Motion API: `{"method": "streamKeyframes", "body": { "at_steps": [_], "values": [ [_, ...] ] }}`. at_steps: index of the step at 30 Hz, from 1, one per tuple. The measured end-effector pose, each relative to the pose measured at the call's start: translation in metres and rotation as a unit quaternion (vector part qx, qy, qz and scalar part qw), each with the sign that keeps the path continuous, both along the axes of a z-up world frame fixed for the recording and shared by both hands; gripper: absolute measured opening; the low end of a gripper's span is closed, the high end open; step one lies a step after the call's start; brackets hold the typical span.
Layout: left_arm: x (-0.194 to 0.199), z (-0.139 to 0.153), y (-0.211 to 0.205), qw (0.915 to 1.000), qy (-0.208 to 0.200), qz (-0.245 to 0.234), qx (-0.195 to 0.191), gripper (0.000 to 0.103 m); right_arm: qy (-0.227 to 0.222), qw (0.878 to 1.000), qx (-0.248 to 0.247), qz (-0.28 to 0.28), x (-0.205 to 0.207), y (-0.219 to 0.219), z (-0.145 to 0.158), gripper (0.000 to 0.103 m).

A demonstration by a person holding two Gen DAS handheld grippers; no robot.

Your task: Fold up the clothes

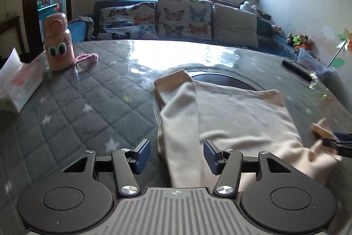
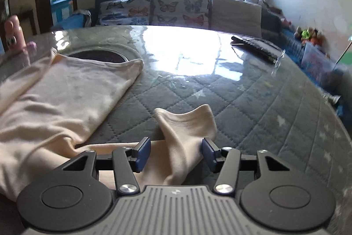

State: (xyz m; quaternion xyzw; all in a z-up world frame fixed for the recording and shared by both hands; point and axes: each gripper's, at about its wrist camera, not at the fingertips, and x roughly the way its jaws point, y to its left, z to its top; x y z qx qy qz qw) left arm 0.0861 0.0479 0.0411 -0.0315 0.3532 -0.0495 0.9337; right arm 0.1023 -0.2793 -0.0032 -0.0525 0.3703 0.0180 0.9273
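spanning one cream garment (image 1: 231, 116), two parted grippers (image 1: 177, 154)

The cream, soft-knit cloth garment (image 1: 231, 116) looks matt and faintly fuzzy. Beneath it, the grey quilted star-print table cover (image 1: 92, 102) lies under a clear, glossy film that mirrors the window. The pink bottle with cartoon eyes (image 1: 57, 45) looks like smooth plastic. The black grippers' arms (image 2: 123, 169) are matt plastic with shiny metal rivets.

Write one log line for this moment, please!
left hand-held gripper: open | right hand-held gripper: open | cream garment: sleeves between jaws, unpinched
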Motion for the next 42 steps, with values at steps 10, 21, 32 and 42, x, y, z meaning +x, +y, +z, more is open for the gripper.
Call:
{"method": "streamKeyframes", "body": {
  "at_steps": [10, 21, 32, 42],
  "values": [
    [0.070, -0.026, -0.003, 0.9995, 0.029, 0.005, -0.005, 0.056, 0.005, 0.999, 0.018, -0.037, -0.006, -0.034, 0.000, 0.017],
    [0.115, -0.015, 0.015, 0.9984, 0.009, 0.049, -0.026, 0.053, 0.000, 0.994, 0.049, -0.094, -0.006, -0.056, 0.000, 0.029],
    [0.163, -0.042, 0.003, 0.9989, 0.031, 0.035, -0.002, 0.026, -0.001, 0.996, 0.040, -0.082, 0.003, -0.050, -0.003, 0.043],
    [0.138, -0.023, 0.019, 0.9966, -0.017, 0.078, 0.022, 0.003, -0.009, 0.995, 0.043, -0.088, 0.000, -0.054, -0.006, 0.051]
  ]
}}
